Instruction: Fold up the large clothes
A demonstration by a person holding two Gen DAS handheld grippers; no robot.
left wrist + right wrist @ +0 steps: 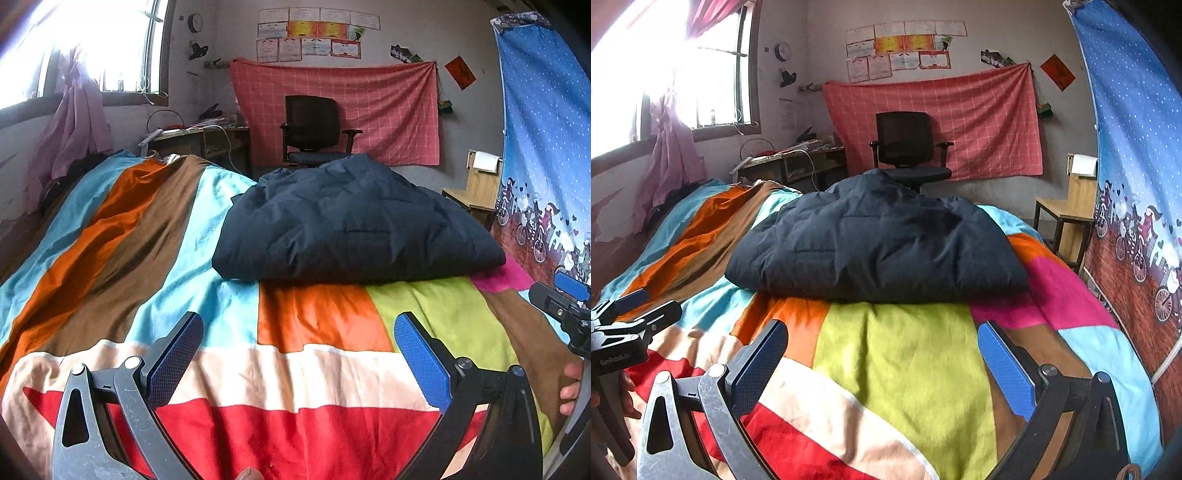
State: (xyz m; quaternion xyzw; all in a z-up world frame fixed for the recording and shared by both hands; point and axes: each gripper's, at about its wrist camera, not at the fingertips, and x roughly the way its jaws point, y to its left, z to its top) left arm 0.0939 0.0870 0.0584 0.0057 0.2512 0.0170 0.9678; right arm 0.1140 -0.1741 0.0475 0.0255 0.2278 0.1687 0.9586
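Note:
A dark navy padded jacket [354, 221] lies folded in a thick bundle on the colourful striped bedspread [314, 317]; it also shows in the right wrist view [875, 243]. My left gripper [298, 332] is open and empty, held over the bedspread short of the jacket's near edge. My right gripper [881, 341] is open and empty, also just short of the jacket. Each gripper shows at the edge of the other's view: the right gripper at the right [565, 295], the left gripper at the left [631, 314].
A black office chair [314, 129] stands beyond the bed before a red checked cloth [369, 103] on the wall. A cluttered desk [199, 136] is back left under the window. A wooden chair [476, 188] and a blue curtain [546, 147] are on the right.

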